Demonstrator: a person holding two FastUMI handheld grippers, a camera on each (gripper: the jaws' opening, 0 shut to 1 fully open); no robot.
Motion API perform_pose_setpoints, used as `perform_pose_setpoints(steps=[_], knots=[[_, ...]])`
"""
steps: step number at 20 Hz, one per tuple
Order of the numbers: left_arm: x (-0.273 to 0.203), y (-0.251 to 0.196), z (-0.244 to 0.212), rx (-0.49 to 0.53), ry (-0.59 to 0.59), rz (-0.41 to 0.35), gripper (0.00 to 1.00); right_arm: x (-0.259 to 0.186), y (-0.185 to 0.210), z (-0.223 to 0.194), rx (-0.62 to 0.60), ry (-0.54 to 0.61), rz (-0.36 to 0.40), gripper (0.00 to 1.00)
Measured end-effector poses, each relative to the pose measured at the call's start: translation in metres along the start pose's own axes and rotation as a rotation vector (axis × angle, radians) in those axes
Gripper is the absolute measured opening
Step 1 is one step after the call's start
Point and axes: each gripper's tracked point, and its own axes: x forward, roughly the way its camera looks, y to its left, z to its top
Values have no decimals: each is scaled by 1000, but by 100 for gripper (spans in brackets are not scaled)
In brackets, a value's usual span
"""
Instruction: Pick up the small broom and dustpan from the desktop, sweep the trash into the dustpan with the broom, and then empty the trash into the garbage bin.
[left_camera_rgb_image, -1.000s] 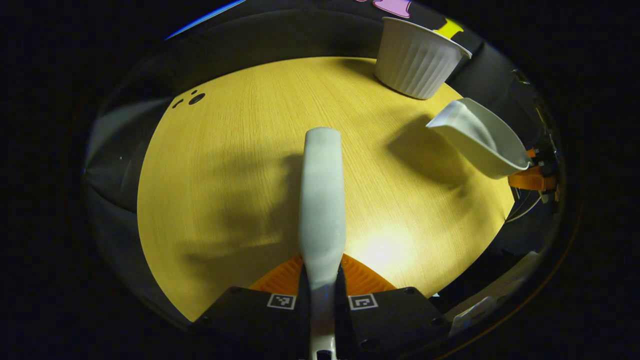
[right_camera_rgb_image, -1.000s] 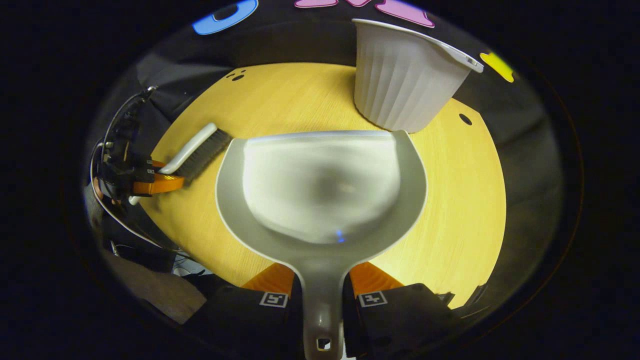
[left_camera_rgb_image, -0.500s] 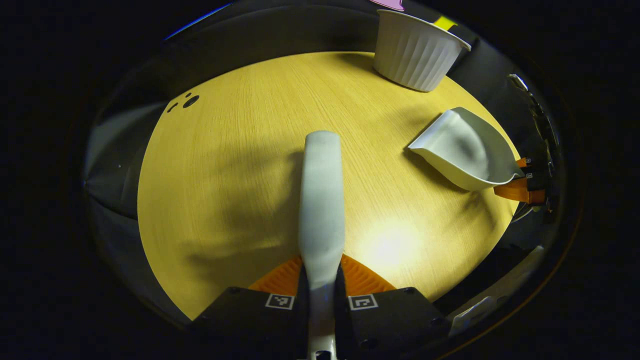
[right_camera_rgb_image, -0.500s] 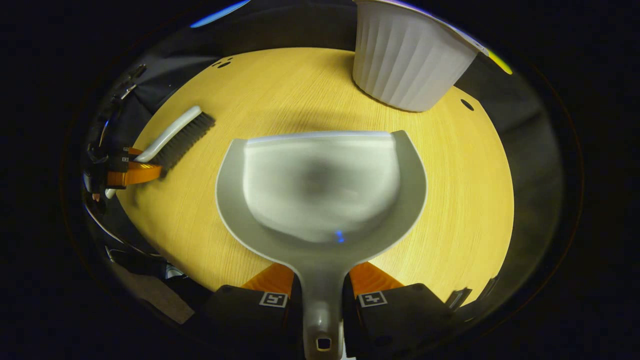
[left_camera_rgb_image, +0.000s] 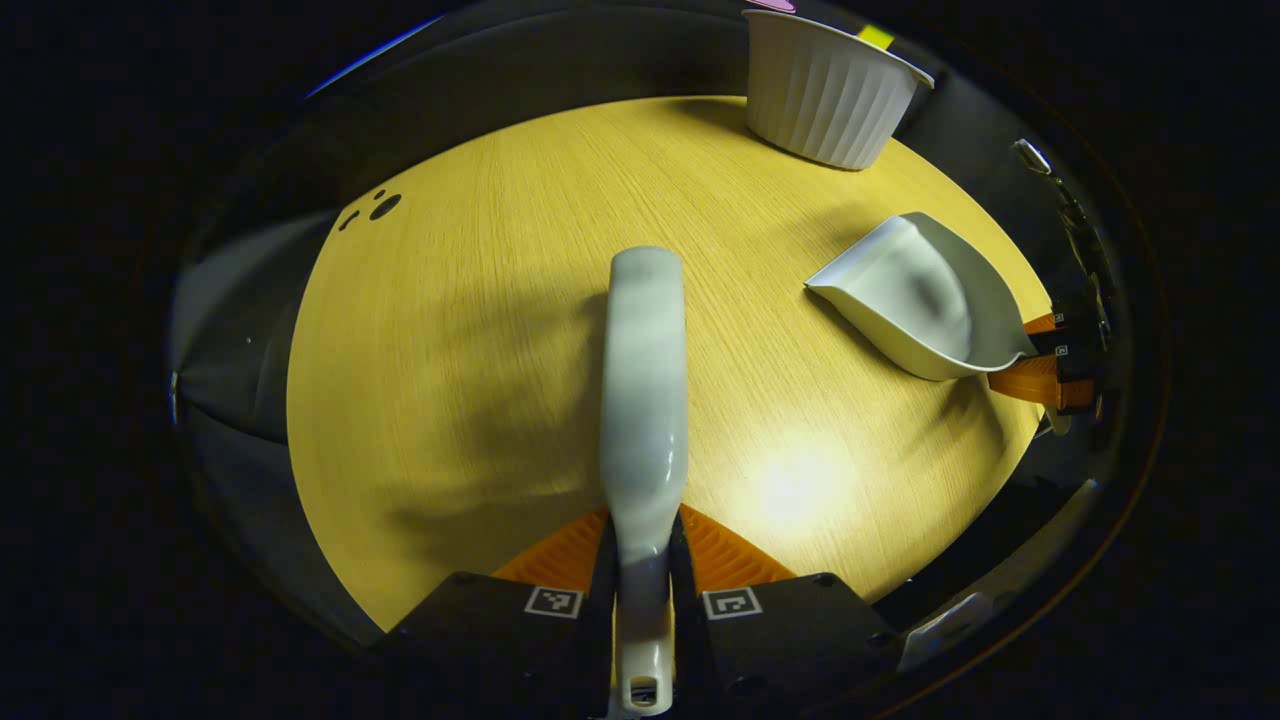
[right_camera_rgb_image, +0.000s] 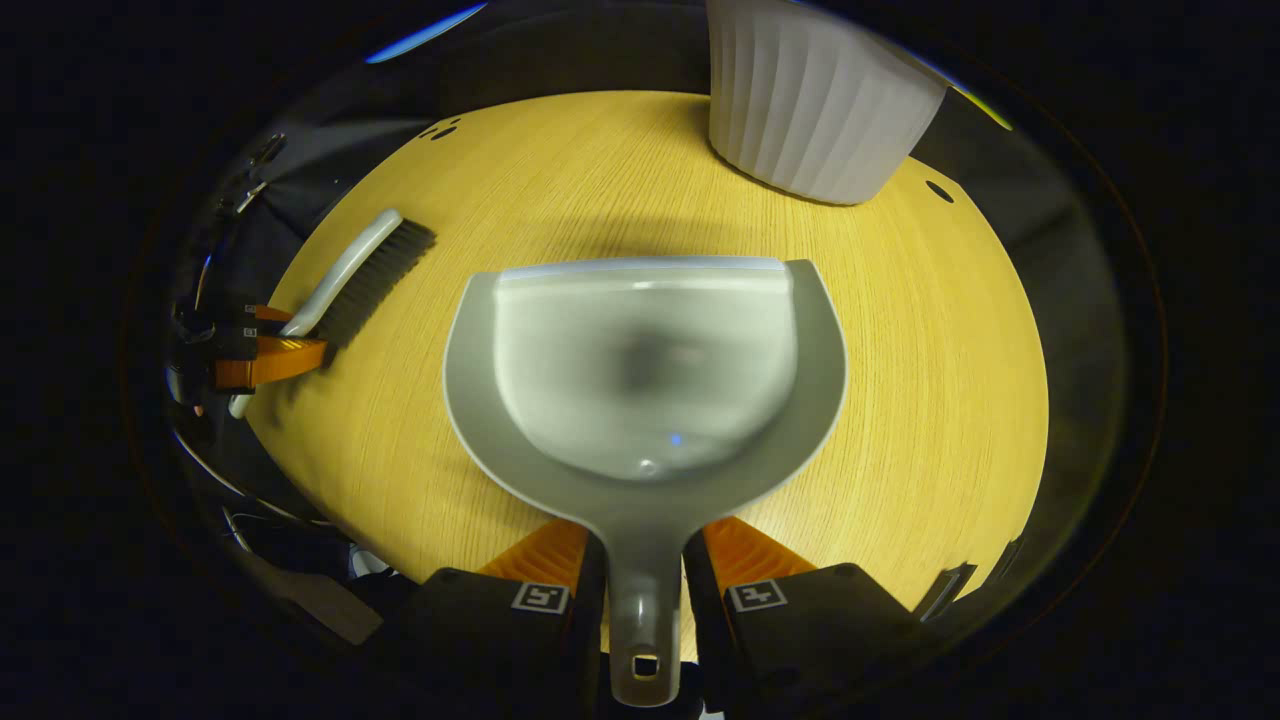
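A pale broom (left_camera_rgb_image: 642, 400) runs up the middle of the left gripper view, its back toward me, and my left gripper (left_camera_rgb_image: 640, 545) is shut on its handle. In the right gripper view the broom (right_camera_rgb_image: 365, 272) lies low at the table's left edge, dark bristles down, with the left gripper (right_camera_rgb_image: 262, 352) behind it. A grey dustpan (right_camera_rgb_image: 645, 370) looks empty, and my right gripper (right_camera_rgb_image: 643, 555) is shut on its handle. From the left, the dustpan (left_camera_rgb_image: 920, 300) sits low on the table with its lip pointing left, the right gripper (left_camera_rgb_image: 1050, 365) behind it. I see no trash.
A white ribbed bin (left_camera_rgb_image: 825, 90) (right_camera_rgb_image: 810, 110) stands at the far edge of the yellow wooden table (left_camera_rgb_image: 450, 350) (right_camera_rgb_image: 950, 380), just beyond the dustpan's lip. Small dark holes (left_camera_rgb_image: 380, 207) (right_camera_rgb_image: 938, 190) mark the tabletop. Black cloth surrounds the table.
The dustpan has come down from beside the bin to just over the tabletop, its shadow closing up under it. The broom has hardly moved.
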Motion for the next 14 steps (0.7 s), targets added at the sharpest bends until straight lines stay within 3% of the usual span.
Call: perform_pose_setpoints(steps=[1,4,6,7,8,10,14], knots=[[-3,0,0,2,-3,8,29,-5,1,1,12,0,7,37],[-13,0,2,6,-26,27,27,-23,-1,4,4,-7,17,49],[-26,0,3,8,-45,40,31,-41,-1,7,-26,-20,27,49],[-33,1,3,7,-57,51,31,-48,-1,11,-29,-36,35,42],[-42,0,5,8,-68,61,29,-57,2,15,-28,-58,48,45],[-61,0,7,15,-93,83,28,-82,7,27,-21,-116,71,41],[-100,-6,27,10,-190,110,24,-126,6,51,0,-249,86,41]])
